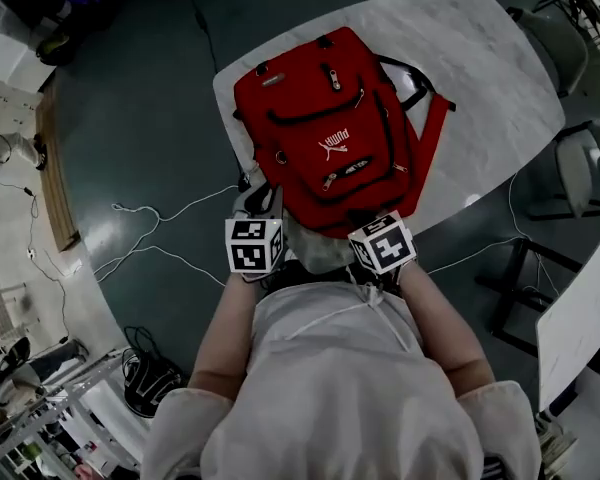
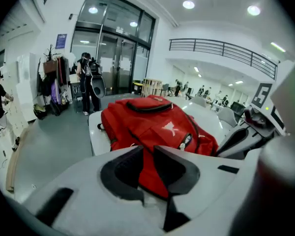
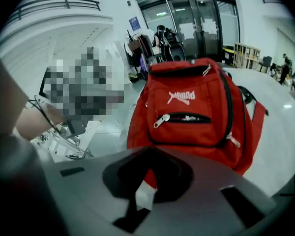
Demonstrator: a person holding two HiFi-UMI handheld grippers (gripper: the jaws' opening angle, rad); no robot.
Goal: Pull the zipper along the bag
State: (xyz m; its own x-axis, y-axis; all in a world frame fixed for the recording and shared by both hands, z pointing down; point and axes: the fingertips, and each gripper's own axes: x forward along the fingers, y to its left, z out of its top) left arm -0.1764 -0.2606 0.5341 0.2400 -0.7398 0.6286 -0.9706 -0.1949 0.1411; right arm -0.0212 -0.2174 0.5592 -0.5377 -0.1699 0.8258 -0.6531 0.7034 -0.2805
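A red backpack (image 1: 330, 128) lies flat on the white marble table (image 1: 480, 78), its bottom end toward me. Its small front pocket shows a silver zipper pull (image 3: 160, 121) at the pocket's left end, and a second pull (image 3: 233, 140) hangs on the right side seam. My left gripper (image 1: 260, 203) sits at the bag's near left corner; in the left gripper view it (image 2: 146, 149) stands open, with red fabric showing through the gap and no pad pressing on it. My right gripper (image 1: 375, 230) is at the near right corner, and there (image 3: 150, 152) its tips meet, holding nothing that I can see.
Two grey chairs (image 1: 558, 43) (image 1: 592, 168) stand past the table's right edge. White cables (image 1: 150, 233) trail over the dark floor to the left. A white panel (image 1: 580, 318) leans at the lower right. People (image 2: 88, 82) stand by glass doors far behind the table.
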